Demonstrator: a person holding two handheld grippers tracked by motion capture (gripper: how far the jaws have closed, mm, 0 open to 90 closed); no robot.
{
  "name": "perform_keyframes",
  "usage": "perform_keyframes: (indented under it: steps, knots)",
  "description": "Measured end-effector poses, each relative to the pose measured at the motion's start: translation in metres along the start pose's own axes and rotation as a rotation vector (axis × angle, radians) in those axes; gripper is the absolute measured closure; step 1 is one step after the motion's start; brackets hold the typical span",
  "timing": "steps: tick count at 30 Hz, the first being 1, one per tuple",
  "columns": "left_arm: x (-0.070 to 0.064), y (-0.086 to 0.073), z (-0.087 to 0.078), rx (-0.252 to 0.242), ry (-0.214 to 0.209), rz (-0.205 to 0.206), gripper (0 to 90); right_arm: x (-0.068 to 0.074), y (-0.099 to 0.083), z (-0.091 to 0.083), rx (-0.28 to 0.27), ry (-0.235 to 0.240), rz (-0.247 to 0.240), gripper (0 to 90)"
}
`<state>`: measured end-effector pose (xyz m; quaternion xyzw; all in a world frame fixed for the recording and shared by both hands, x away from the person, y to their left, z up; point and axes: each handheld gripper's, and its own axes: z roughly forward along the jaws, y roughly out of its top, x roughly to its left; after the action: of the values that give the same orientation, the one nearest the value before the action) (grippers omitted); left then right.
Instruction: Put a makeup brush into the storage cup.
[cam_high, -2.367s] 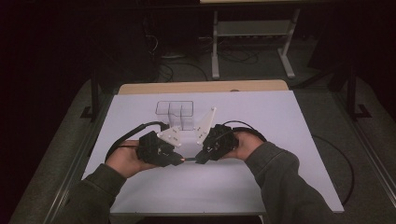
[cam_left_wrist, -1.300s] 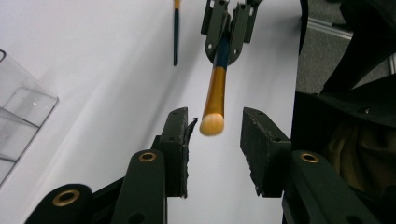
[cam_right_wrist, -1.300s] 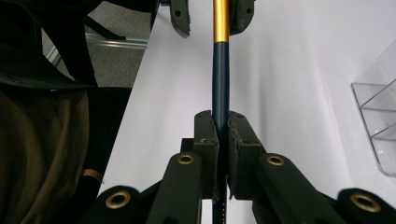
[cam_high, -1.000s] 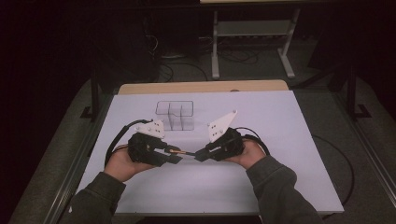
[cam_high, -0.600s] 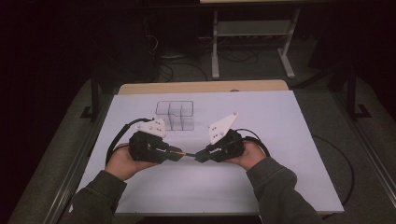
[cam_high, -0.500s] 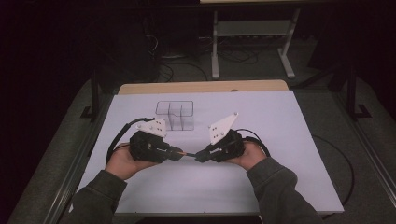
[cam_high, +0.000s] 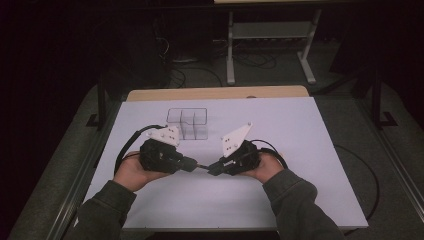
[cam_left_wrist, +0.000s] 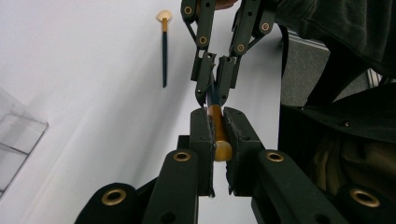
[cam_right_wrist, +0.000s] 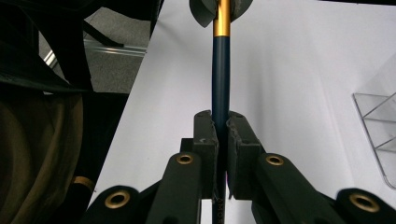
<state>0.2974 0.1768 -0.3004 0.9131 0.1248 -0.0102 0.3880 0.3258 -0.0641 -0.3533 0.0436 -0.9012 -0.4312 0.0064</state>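
A slim brush with a dark blue handle (cam_right_wrist: 221, 70) and a gold ferrule (cam_left_wrist: 218, 135) is held level above the white table (cam_high: 300, 150), between both grippers. My left gripper (cam_left_wrist: 218, 116) is shut on the gold end. My right gripper (cam_right_wrist: 221, 122) is shut on the blue handle. In the high view the left gripper (cam_high: 192, 164) and the right gripper (cam_high: 212, 170) point at each other, tips almost touching, with the brush (cam_high: 202, 166) spanning the small gap. In the left gripper view the right gripper (cam_left_wrist: 214, 91) sits just beyond my jaws.
A clear plastic organiser (cam_high: 187, 122) with compartments stands behind the grippers, also at the edge of the left gripper view (cam_left_wrist: 18, 140) and the right gripper view (cam_right_wrist: 378, 121). A second brush (cam_left_wrist: 164, 51) with a tan fan head lies flat on the table. Cables loop beside both hands.
Both grippers have come back from beside the clear organiser toward the table's front, carrying the brush between them. Over the last second they have hardly moved.
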Motion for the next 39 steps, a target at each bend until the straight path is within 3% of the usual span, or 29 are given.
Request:
perform_keyframes:
  steps: [10,16,20,26,30,34,38,39]
  knots:
    - [-0.001,0.004,0.002,0.056,0.008,0.019,83.0,-0.001,0.003,0.01,0.059,0.017,-0.014,82.0]
    - [-0.002,0.005,-0.001,0.057,0.015,0.02,83.1,-0.003,0.005,0.012,0.089,0.027,0.006,77.3]
    - [-0.003,0.005,-0.001,0.089,0.03,0.027,83.2,-0.003,0.009,0.011,0.11,0.022,0.012,74.0]
    - [-0.003,0.006,0.002,0.111,0.032,0.032,83.2,-0.002,0.014,0.014,0.158,0.018,0.005,75.5]
    - [-0.004,0.007,0.004,0.124,0.03,0.039,83.2,-0.002,0.013,0.018,0.17,0.029,0.005,81.9]
    - [-0.004,0.007,0.005,0.123,0.022,0.043,83.1,-0.001,0.013,0.021,0.177,0.04,0.004,83.1]
    - [-0.003,0.005,0.003,0.1,0.024,0.022,81.7,-0.001,0.012,0.021,0.162,0.038,0.004,83.4]
    - [-0.002,0.004,0.003,0.088,0.026,0.011,77.7,-0.001,0.011,0.021,0.155,0.034,0.004,83.4]
